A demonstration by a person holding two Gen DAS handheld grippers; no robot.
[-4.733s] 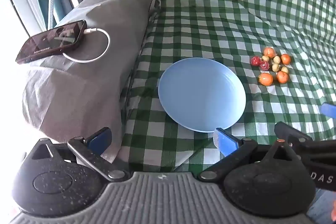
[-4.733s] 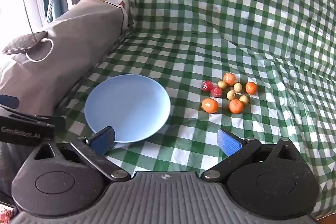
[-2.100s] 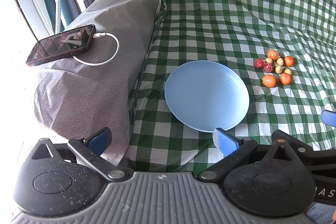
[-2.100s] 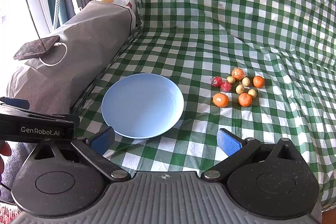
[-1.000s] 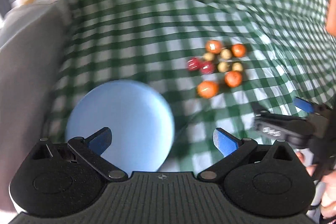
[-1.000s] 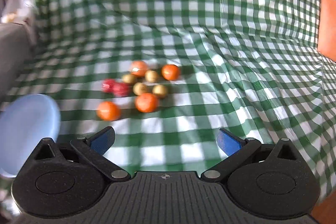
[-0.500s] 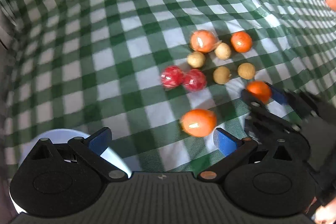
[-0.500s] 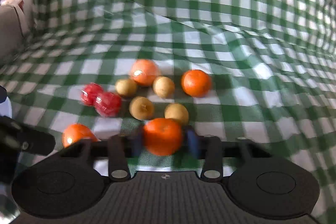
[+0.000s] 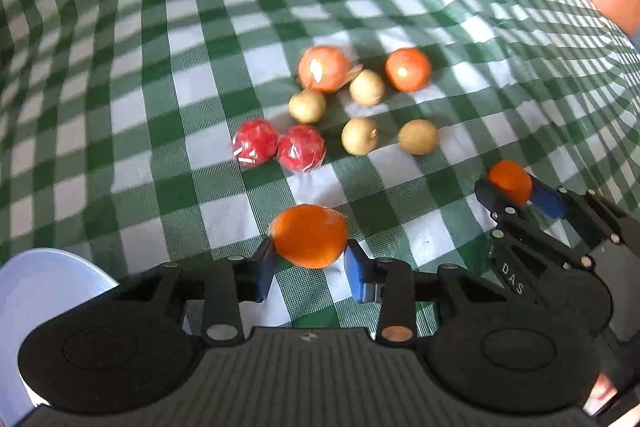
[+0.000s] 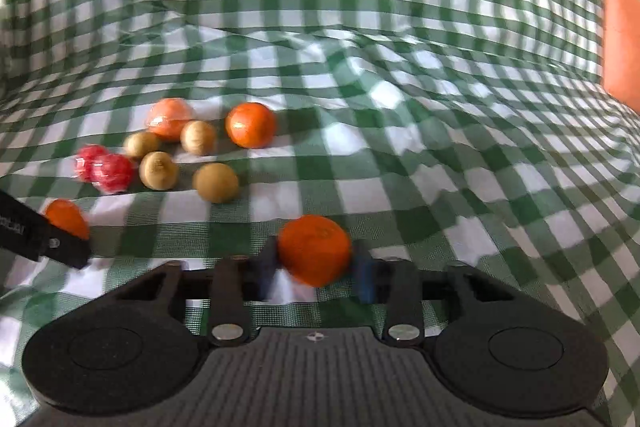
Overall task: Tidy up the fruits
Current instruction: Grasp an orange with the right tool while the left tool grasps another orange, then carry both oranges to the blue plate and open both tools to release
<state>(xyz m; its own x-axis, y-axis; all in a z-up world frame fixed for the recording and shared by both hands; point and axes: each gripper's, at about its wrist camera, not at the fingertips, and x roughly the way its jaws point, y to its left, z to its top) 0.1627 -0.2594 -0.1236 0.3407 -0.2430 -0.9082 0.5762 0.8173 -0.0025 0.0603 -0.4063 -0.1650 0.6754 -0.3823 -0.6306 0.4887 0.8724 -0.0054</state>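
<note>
Oranges (image 9: 325,68): four; longans (image 9: 359,135): four.

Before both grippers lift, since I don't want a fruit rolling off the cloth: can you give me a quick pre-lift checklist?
1. Left gripper, whose jaws have just been closing, has an orange between its pads: ok.
2. Right gripper pinches the second orange: ok.
3. Grip centred on each fruit: cannot tell, the right view is blurred.
4. Blue plate within sight for the drop: ok, only its rim shows at lower left.
5. Other fruits clear of both grippers: ok, the red pair and tan fruits lie apart.
</note>
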